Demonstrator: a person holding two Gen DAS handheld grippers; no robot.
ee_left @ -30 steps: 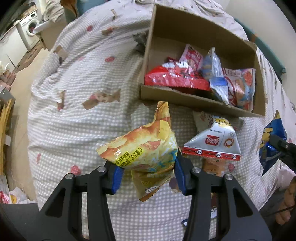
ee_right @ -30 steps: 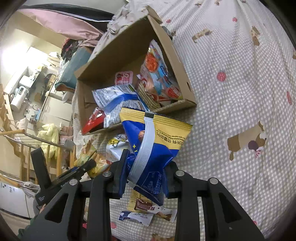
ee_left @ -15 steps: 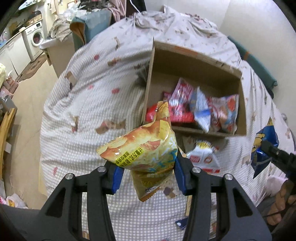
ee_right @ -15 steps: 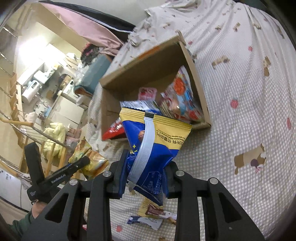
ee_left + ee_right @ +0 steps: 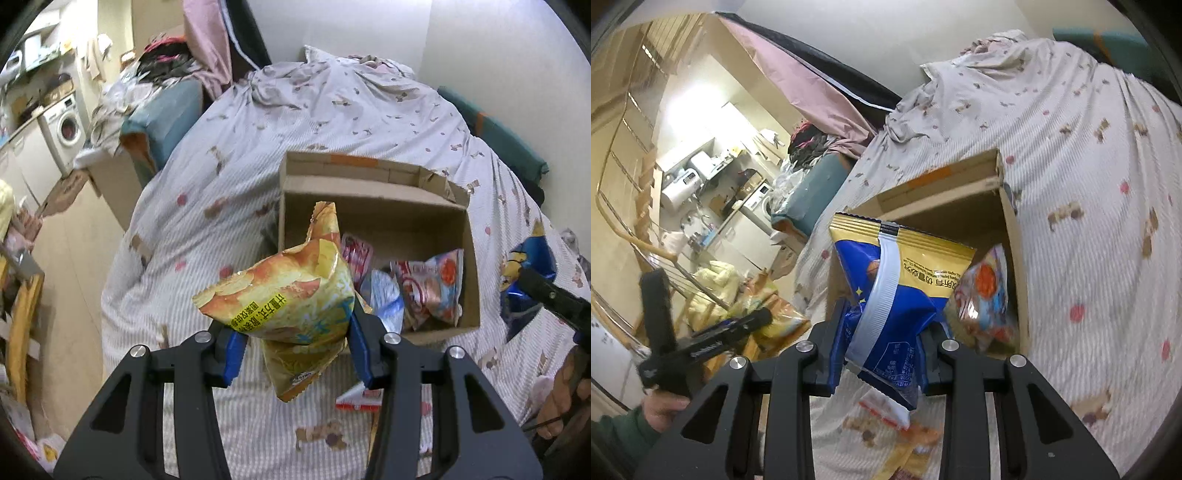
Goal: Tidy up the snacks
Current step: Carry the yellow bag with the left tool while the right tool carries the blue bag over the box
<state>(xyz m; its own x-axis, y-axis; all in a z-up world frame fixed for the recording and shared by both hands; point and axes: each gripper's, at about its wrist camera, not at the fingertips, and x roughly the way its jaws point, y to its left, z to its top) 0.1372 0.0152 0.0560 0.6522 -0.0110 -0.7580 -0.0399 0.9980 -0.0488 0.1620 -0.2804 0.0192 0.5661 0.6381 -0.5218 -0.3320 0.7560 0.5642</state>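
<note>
My left gripper (image 5: 295, 350) is shut on a yellow-orange chip bag (image 5: 288, 299) and holds it in the air in front of the cardboard box (image 5: 373, 173). My right gripper (image 5: 882, 354) is shut on a blue and yellow snack bag (image 5: 897, 291), held up near the box's (image 5: 1012, 221) front side. The box sits on the bed and holds several snack packets (image 5: 428, 288). The blue bag also shows at the right edge of the left wrist view (image 5: 528, 266). A red and white packet (image 5: 358, 397) lies on the bed below the box.
The bed has a checked sheet (image 5: 229, 192) with small prints. Loose packets (image 5: 905, 435) lie on it near me. A teal chair (image 5: 166, 114), laundry and a washing machine (image 5: 68, 125) stand off the bed's left side. A wall is behind the bed.
Both grippers have risen and pulled back with their bags still held. The box and bed now look farther away and lower in both views.
</note>
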